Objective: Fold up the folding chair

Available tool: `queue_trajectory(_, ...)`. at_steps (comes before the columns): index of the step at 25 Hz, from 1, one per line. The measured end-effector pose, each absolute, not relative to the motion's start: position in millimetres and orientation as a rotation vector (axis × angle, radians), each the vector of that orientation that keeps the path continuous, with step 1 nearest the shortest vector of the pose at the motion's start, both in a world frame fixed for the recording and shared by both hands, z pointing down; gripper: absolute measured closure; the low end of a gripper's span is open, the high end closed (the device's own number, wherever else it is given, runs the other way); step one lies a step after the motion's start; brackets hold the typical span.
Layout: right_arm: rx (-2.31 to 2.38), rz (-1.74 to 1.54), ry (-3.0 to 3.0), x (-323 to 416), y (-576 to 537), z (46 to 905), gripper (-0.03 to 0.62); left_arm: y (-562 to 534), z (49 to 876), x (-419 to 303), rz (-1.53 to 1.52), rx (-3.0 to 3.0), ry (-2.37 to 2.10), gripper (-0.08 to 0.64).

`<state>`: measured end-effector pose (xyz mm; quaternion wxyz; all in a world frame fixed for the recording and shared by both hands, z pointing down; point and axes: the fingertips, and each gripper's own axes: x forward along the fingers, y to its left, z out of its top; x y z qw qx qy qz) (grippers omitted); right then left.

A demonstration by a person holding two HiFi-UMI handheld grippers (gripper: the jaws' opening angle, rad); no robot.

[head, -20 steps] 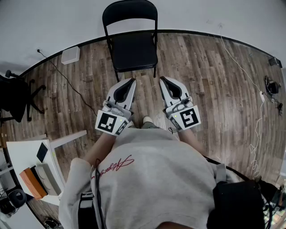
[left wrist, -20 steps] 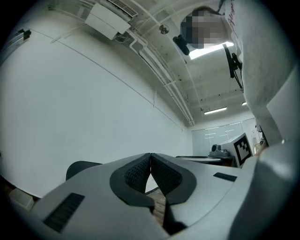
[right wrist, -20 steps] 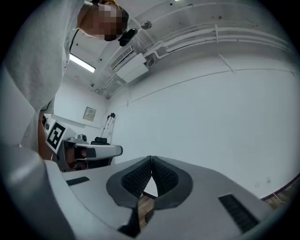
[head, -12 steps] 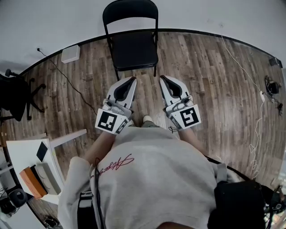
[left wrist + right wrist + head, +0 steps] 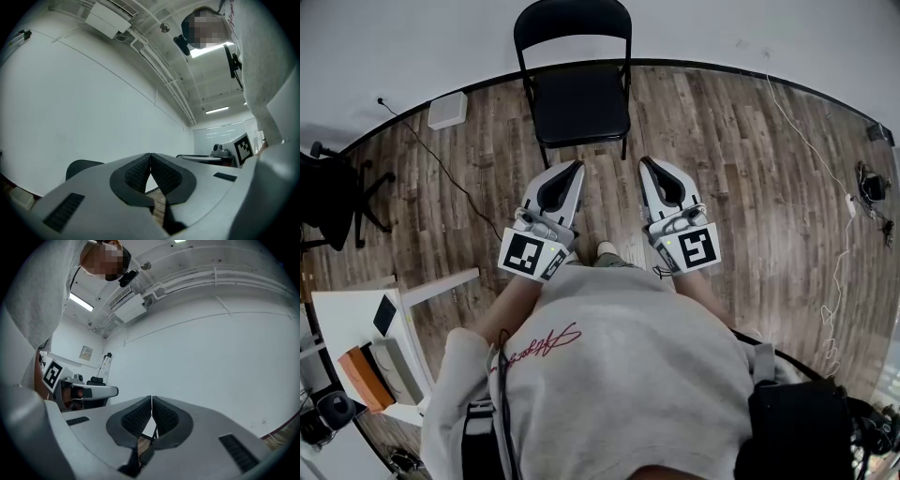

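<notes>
A black folding chair (image 5: 577, 84) stands unfolded on the wood floor against the white wall, straight ahead of me in the head view. My left gripper (image 5: 577, 167) is shut and empty, its tips just short of the chair's front left leg. My right gripper (image 5: 644, 163) is shut and empty too, held level beside the left one, near the chair's front right leg. In the left gripper view the chair's backrest (image 5: 80, 168) peeks over the shut gripper (image 5: 150, 155). In the right gripper view only a sliver of chair frame (image 5: 153, 437) shows below the shut gripper (image 5: 152, 398).
A white table (image 5: 370, 330) with an orange box and a dark tablet stands at my lower left. A black office chair (image 5: 333, 202) sits at the far left. A white box (image 5: 448, 112) lies by the wall. White cable (image 5: 839, 253) trails over the floor at right.
Both grippers have barely drifted; the right one sits slightly lower in the head view. Nothing was taken hold of or let go.
</notes>
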<state>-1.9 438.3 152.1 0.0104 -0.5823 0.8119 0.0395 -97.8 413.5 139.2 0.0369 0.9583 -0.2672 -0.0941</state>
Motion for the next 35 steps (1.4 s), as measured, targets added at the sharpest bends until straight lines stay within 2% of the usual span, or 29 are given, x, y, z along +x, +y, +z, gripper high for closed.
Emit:
queue_trajectory(17, -1.828, 0.160, 2.515, 64, 398, 160, 0.575, 372, 153, -69, -0.278, 2.854, -1.021, 0.543)
queue_trajectory(35, -1.966, 0.151, 2.431, 94, 153, 169, 0.575, 132, 182, -30, -0.177, 2.811, -0.921, 0.541)
